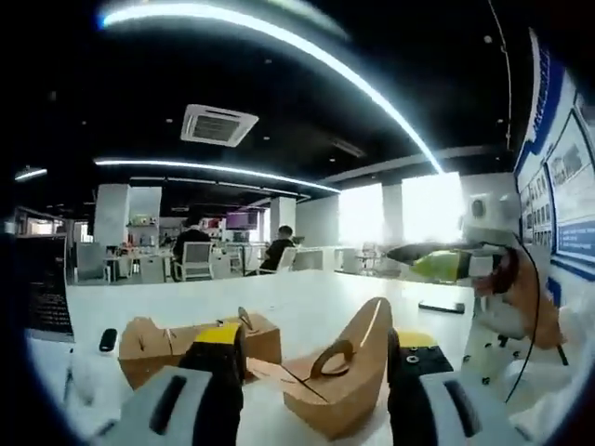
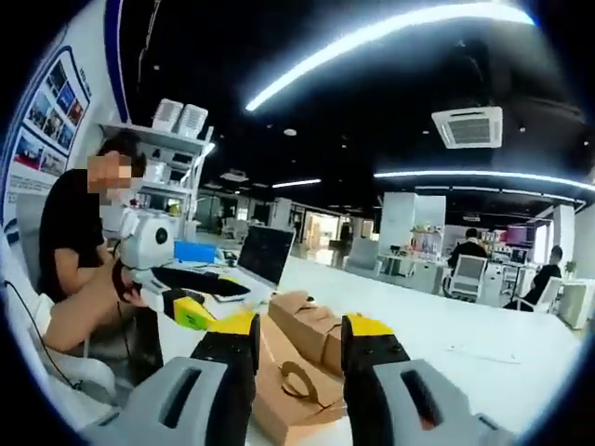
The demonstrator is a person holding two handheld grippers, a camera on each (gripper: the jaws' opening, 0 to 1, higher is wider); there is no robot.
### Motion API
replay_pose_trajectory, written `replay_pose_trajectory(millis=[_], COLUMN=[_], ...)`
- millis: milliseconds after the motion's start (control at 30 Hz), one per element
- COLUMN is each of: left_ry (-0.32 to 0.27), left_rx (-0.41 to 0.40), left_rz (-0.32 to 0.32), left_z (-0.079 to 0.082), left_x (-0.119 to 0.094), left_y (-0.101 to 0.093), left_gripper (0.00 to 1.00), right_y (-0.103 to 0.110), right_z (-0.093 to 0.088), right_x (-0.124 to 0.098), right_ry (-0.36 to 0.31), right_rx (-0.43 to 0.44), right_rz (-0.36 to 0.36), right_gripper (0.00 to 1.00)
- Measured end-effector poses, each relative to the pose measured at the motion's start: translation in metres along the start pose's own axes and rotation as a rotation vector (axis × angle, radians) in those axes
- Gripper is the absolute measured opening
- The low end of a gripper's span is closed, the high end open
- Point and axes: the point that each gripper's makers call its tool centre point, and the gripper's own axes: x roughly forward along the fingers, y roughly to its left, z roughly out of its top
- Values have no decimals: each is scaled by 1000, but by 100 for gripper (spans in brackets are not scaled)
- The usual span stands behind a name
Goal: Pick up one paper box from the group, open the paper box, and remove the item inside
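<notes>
While the left gripper (image 1: pixel 314 358) is standing with its jaws apart around an opened paper box (image 1: pixel 340 383) on the white table (image 1: pixel 307 297), the right gripper (image 2: pixel 299 348) is also spreading its jaws over that box (image 2: pixel 290 395), perhaps not touching it. More closed boxes (image 1: pixel 172 342) are lying just left and beyond. A laptop (image 2: pixel 260 253) is sitting farther back.

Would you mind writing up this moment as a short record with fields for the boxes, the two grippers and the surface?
open box: brown paper box with flap raised, on the white table
other boxes: closed paper boxes beside it
left gripper: open, jaws either side of the open box
right gripper: open, over the boxes
background: laptop on table, seated people
</notes>
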Motion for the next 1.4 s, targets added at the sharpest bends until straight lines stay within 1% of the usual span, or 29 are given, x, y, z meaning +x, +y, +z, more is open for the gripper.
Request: replay_pose_trajectory(millis=[100, 200, 267, 300, 433, 467, 600, 633, 700, 933, 1100, 1200, 1300, 1400], left_ry=[26, 37, 39, 41, 52, 56, 88, 106, 118, 126, 119, 122, 118, 111], left_rx=[-13, -38, -67, -76, -94, -100, -113, -118, -130, -191, -210, -213, -214, -218], left_rz=[-13, -31, -45, -50, -62, -65, -65, -62, -57, -58, -62, -60, -30, -31], left_z=[-9, -15, -18, -21, -30, -33, -50, -57, -64, -80, -85, -90, -93, -91], left_x=[7, 12, 15, 17, 22, 23, 29, 30, 31, 34, 33, 33, 33, 33], left_y=[0, 1, 0, 0, 0, 1, 2, 3, 5, 5, 4, 4, 9, 9], left_gripper=[62, 61, 59, 58, 57, 57, 57, 57, 56, 53, 49, 47, 42, 42], right_y=[-2, -6, -7, -8, -10, -10, -12, -11, -11, -15, -17, -14, -13, -12], right_z=[-10, -19, -28, -35, -56, -57, -77, -81, -88, -108, -122, -130, -132, -130], right_x=[4, 6, 9, 10, 15, 15, 17, 16, 15, 13, 9, 8, 8, 9], right_ry=[22, 35, 54, 69, 103, 106, 142, 149, 163, 191, 209, 221, 228, 227], right_rx=[4, 13, 22, 27, 49, 50, 68, 71, 76, 116, 140, 147, 147, 139], right_rz=[-1, -2, 0, 1, 5, 5, 10, 13, 18, 23, 15, 15, 14, 17], right_gripper=[36, 36, 36, 36, 36, 36, 36, 36, 36, 37, 37, 37, 37, 37])
